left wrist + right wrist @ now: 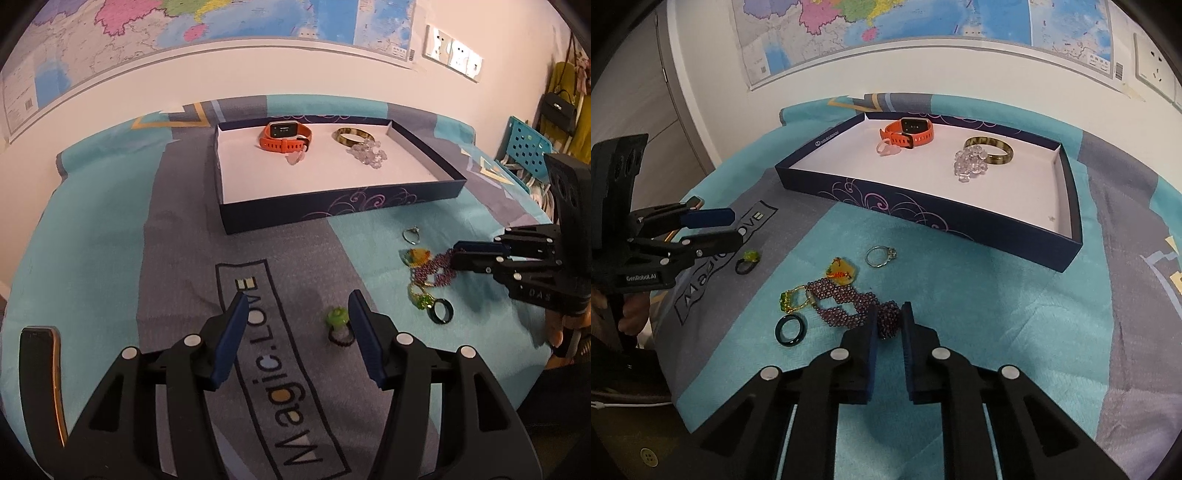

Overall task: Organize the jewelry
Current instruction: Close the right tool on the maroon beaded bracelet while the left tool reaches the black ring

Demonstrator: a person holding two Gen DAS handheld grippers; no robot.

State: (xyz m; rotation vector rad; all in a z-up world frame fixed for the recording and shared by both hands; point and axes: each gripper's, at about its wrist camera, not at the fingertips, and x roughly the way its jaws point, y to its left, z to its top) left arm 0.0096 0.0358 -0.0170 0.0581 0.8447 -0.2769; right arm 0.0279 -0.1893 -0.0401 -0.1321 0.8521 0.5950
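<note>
A purple beaded bracelet (849, 304), woven from tiny glossy beads into a flat openwork band, lies on a teal and grey patterned cloth (997, 314) near the camera. The right claw (889, 314) has its two blue-padded fingers narrowed around the bracelet's near end, the beads bunched between them.

Touching the bracelet's far end is a flat amber pendant (841, 272) with red markings. Just left of the beads sit a gold ring with a green stone (788, 300) and a plain dark band ring (790, 329). A thin silver ring (880, 256) with a small stone lies just beyond the pendant.

Further left, on printed lettering reading "Magic.LOVE", rests a black ring topped with a green ornament (338, 321). The left claw (298, 301) hangs above it with its fingers spread wide, holding nothing; the ring lies just inside the right finger.

At the far side of the cloth stands a shallow navy box (960, 218) with a white interior and purple swirls. Inside it are an orange smartwatch (908, 133), a pale pink ring (886, 148) beside it, a gold patterned bangle (993, 151), and a clear crystal bracelet (969, 164) touching the bangle.

A map (886, 29) hangs on the wall behind.
</note>
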